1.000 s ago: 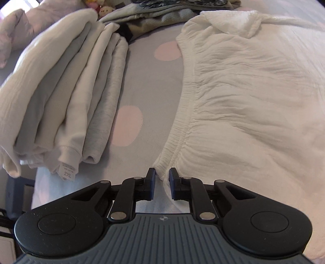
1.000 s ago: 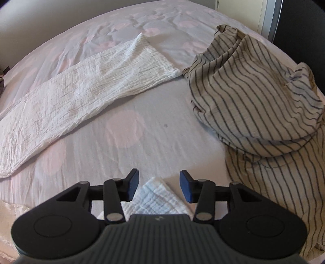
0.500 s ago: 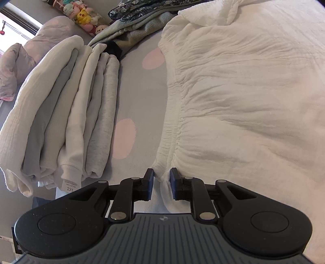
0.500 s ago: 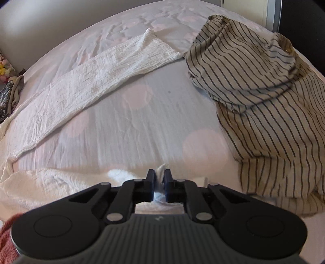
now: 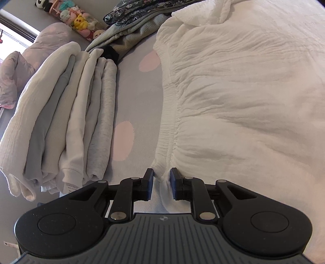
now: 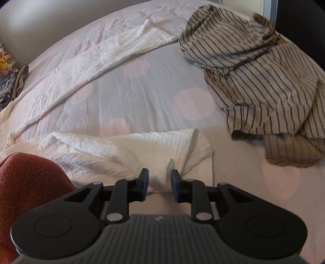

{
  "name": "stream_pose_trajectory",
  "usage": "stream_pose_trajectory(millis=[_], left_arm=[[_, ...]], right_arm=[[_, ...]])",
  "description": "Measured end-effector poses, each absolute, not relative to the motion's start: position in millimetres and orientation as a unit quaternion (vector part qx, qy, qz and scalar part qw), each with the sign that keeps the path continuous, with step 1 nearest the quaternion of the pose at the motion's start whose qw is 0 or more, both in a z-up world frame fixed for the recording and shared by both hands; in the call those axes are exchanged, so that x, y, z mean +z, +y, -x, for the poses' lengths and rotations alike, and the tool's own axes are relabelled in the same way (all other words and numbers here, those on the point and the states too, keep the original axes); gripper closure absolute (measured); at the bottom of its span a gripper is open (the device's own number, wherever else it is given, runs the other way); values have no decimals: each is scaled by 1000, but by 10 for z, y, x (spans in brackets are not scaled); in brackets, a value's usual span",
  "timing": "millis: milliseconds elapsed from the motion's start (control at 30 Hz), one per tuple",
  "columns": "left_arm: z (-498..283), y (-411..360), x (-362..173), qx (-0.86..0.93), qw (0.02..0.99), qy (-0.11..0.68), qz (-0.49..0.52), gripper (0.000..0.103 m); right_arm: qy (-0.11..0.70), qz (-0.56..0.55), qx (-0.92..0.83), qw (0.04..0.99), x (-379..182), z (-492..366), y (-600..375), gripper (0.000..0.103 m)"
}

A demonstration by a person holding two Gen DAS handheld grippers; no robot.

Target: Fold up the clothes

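Observation:
White crinkled trousers (image 5: pixel 233 97) lie spread on the bed, elastic waistband toward my left gripper (image 5: pixel 161 175). The left jaws are shut on the waistband corner, cloth bunched between them. In the right wrist view one trouser leg (image 6: pixel 113 50) stretches across the far side of the bed and the near leg's hem (image 6: pixel 182 150) lies folded in front of my right gripper (image 6: pixel 159 176). The right jaws stand a little apart with a fold of hem between them; I cannot tell whether they pinch it.
A stack of folded pale clothes (image 5: pixel 61 126) lies left of the trousers. Grey and floral garments (image 5: pixel 138 24) and plush toys (image 5: pixel 81 18) sit at the back. A striped shirt (image 6: pixel 260 73) lies crumpled at right. A red fleece sleeve (image 6: pixel 26 182) is at lower left.
The right gripper closed on the hem half a second ago, carried it nearer, and its jaws now stand wider apart. The left gripper keeps its hold and has drawn back slightly.

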State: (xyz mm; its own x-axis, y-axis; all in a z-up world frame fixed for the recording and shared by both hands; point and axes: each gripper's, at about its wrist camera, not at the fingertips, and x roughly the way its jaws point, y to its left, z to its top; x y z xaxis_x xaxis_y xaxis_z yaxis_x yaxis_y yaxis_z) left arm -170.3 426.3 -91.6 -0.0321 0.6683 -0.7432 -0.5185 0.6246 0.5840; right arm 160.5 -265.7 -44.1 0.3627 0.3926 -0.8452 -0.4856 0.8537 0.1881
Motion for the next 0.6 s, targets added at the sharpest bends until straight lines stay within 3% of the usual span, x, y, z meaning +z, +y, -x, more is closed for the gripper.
stream_pose_trajectory(millis=[233, 500, 533, 600], left_arm=[[1713, 4276, -915, 428, 694, 576, -64, 88], [1739, 4288, -898, 429, 698, 571, -53, 88], [1740, 4288, -896, 429, 698, 571, -51, 88], [1734, 4286, -893, 429, 698, 571, -51, 88]], right_arm=[[474, 67, 266, 836, -264, -1777, -2609, 75], [520, 94, 247, 812, -667, -1886, -2403, 75], [522, 91, 248, 811, -689, -1875, -2411, 77], [519, 81, 253, 812, -668, -1843, -2435, 94]])
